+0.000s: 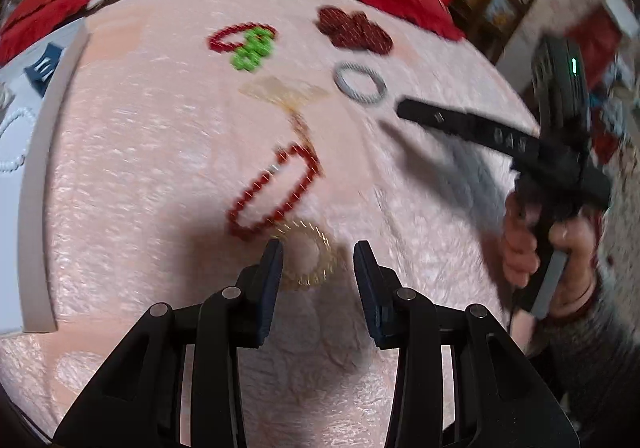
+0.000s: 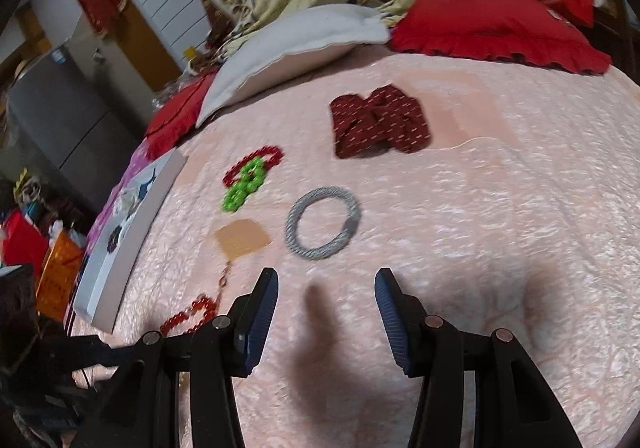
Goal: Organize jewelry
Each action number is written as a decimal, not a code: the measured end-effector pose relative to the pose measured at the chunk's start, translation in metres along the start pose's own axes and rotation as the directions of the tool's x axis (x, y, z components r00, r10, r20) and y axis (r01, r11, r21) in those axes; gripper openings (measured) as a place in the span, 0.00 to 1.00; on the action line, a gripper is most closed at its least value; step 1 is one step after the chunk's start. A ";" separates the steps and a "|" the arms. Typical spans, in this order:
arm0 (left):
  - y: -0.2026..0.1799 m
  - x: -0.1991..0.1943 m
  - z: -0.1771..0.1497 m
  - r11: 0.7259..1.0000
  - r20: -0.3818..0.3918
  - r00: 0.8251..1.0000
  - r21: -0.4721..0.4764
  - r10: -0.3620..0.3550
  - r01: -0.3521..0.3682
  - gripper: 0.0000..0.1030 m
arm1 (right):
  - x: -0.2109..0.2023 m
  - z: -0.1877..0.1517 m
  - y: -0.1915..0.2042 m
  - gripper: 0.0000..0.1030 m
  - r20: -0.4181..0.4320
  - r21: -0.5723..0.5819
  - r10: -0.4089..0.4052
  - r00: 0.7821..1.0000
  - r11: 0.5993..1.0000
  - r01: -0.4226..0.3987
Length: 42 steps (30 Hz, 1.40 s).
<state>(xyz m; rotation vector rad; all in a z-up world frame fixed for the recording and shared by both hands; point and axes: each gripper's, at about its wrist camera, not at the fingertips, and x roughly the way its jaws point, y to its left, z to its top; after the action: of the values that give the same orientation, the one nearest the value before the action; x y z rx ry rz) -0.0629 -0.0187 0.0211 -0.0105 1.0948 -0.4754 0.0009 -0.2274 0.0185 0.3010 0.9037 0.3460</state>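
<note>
Jewelry lies on a pink bedspread (image 1: 160, 136). My left gripper (image 1: 318, 254) is open just above a thin gold bangle (image 1: 320, 248), with a red bead bracelet (image 1: 276, 190) just beyond it. A silver twisted bangle (image 1: 360, 84) (image 2: 322, 223), a green bead bracelet (image 1: 253, 48) (image 2: 242, 186) over a smaller red bead loop (image 1: 236, 36) (image 2: 256, 162), a tan tag on a chain (image 1: 282, 90) (image 2: 242, 238) and a dark red bow (image 1: 354, 30) (image 2: 378, 122) lie farther off. My right gripper (image 2: 326, 284) is open and empty, short of the silver bangle; it also shows in the left wrist view (image 1: 404, 106).
A white jewelry tray (image 1: 36, 184) (image 2: 132, 232) with a pearl string sits at the bed's left edge. A white pillow (image 2: 304, 44) and red cushions (image 2: 496, 24) lie at the far end. Room clutter stands beyond the bed.
</note>
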 end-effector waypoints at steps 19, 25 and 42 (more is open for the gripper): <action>0.050 -0.044 -0.030 0.992 0.092 0.993 -0.112 0.067 -0.057 0.02 | 0.009 -0.027 0.080 0.47 -0.072 -0.196 0.017 0.997 0.980 -0.030; 0.054 -0.049 -0.035 0.992 0.103 0.995 -0.122 0.015 -0.002 0.02 | 0.037 -0.029 0.108 0.43 -0.108 -0.258 -0.066 0.992 0.965 0.036; 0.020 -0.009 -0.016 0.997 0.014 0.997 -0.006 -0.071 0.071 0.09 | 0.017 -0.025 0.065 0.07 -0.095 -0.201 -0.241 0.966 0.955 0.219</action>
<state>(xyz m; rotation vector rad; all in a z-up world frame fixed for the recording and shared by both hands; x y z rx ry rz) -0.0720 0.0064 0.0161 -0.0588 1.0856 -0.5346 -0.0202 -0.1586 0.0171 -0.0020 1.0038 0.2326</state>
